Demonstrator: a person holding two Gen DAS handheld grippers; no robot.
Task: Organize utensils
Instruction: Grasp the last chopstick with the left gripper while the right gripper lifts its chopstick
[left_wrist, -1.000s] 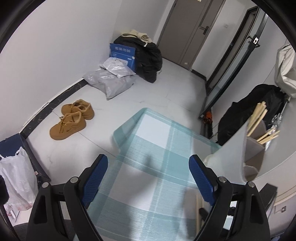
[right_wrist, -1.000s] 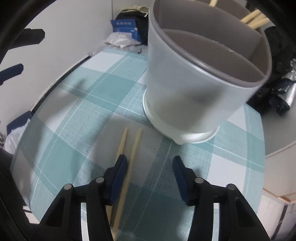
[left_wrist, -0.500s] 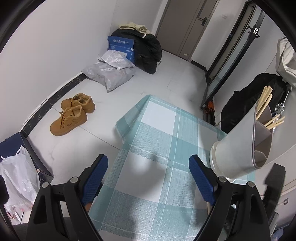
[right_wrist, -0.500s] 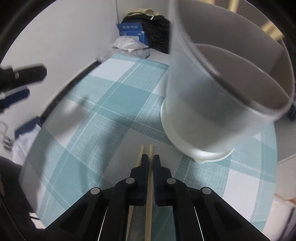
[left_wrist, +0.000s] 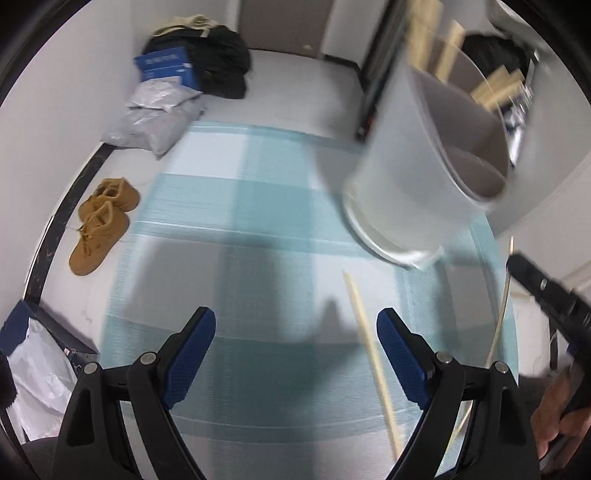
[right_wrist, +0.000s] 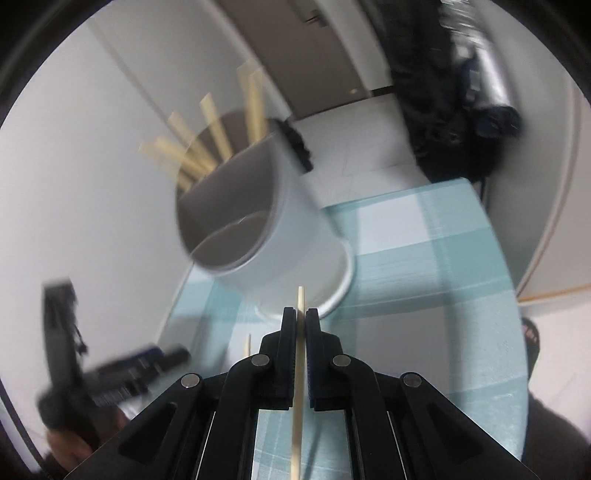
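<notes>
Chopstick (right_wrist: 300, 354) clenched in right fingers (right_wrist: 289, 325), left fingers (left_wrist: 188, 350) released, over checked tablecloth (left_wrist: 229, 236).

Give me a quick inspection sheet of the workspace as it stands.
Surface: teal checked tablecloth.
Job's things: white holder with chopsticks in its far compartment; one loose chopstick lying on the cloth.
Clutter: nothing seen on the cloth.
Grippers: left gripper open, empty; right gripper shut on a held chopstick.
Cables: nothing seen.
Surroundings: tan shoes, blue box, grey bags on the floor.
</notes>
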